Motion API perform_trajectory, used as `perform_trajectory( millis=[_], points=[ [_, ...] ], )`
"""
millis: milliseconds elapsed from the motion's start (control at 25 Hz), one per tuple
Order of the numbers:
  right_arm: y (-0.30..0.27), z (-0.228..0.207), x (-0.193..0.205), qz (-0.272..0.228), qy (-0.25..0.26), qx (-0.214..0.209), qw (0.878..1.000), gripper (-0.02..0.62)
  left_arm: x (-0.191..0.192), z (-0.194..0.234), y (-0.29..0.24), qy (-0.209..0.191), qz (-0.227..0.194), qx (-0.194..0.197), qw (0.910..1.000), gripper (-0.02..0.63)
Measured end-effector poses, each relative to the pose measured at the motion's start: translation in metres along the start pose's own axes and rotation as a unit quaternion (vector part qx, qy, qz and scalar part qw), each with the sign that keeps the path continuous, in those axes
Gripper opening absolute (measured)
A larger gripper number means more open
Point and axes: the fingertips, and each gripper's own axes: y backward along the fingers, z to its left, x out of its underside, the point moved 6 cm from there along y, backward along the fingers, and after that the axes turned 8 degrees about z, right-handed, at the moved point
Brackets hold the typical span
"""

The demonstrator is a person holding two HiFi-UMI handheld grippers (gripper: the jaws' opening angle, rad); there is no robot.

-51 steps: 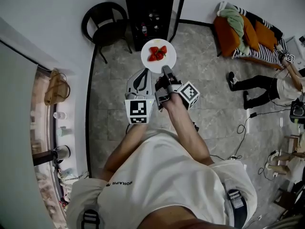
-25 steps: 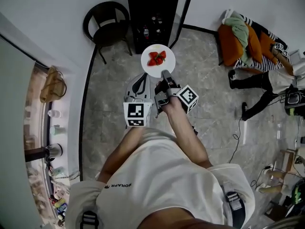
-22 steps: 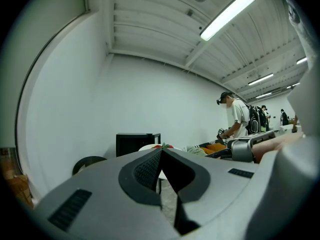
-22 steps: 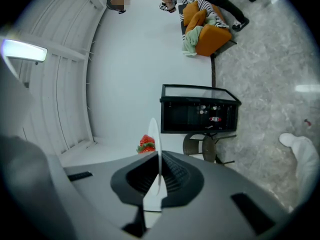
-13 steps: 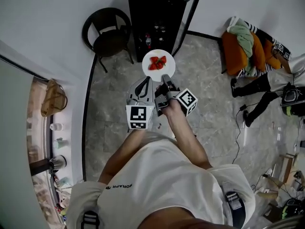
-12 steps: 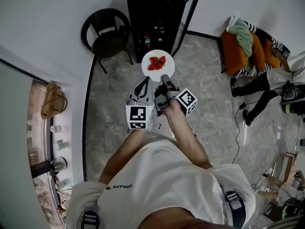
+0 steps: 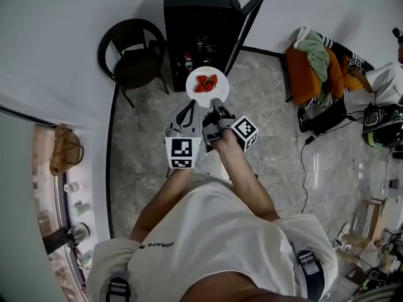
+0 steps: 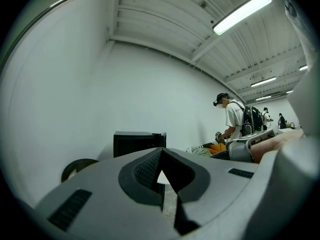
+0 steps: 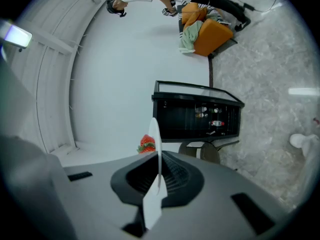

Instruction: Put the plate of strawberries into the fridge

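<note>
From above, the person stands on a grey stone-tiled floor [image 7: 277,106] with both arms out in front. The right tool [image 7: 216,102] is pinching the near rim of a round white plate [image 7: 196,95] that carries a small heap of red strawberries [image 7: 205,83], and the plate juts out level beyond that tool's tip. The left tool [image 7: 189,106] hangs just beside the right one, on its left, a little short of the plate and apart from it as far as I can tell. Straight ahead of both tools is a tall black fridge [image 7: 195,5] with its door [image 7: 247,19] swung wide to the right, and a dark round-backed chair [image 7: 129,49] sits off to the left of the left tool. In the left gripper view the jaws are pressed together with nothing caught between them, the fridge's dark box is ahead, and a person with a backpack [image 8: 235,119] stands far off to the right. In the right gripper view the plate shows edge-on, clamped between the jaws, with berries peeping past one side. The fridge's open front, with small bottles [image 9: 216,123] on its shelves, lies dead ahead but is not yet reached. So I'd judge the pick-up and the door finished; what's left is to reach in, set the plate on a shelf, and let go.
</note>
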Motion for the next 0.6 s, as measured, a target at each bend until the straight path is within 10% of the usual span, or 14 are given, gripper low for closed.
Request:
perform_trajectory(
  millis=[600],
  points=[
    [-0.11,0.006,-0.054,-0.021,-0.013,0.024,0.999,0.02,-0.028,0.056,-0.12,-0.001,0.018,0.028,0.9995,0.002]
  ],
)
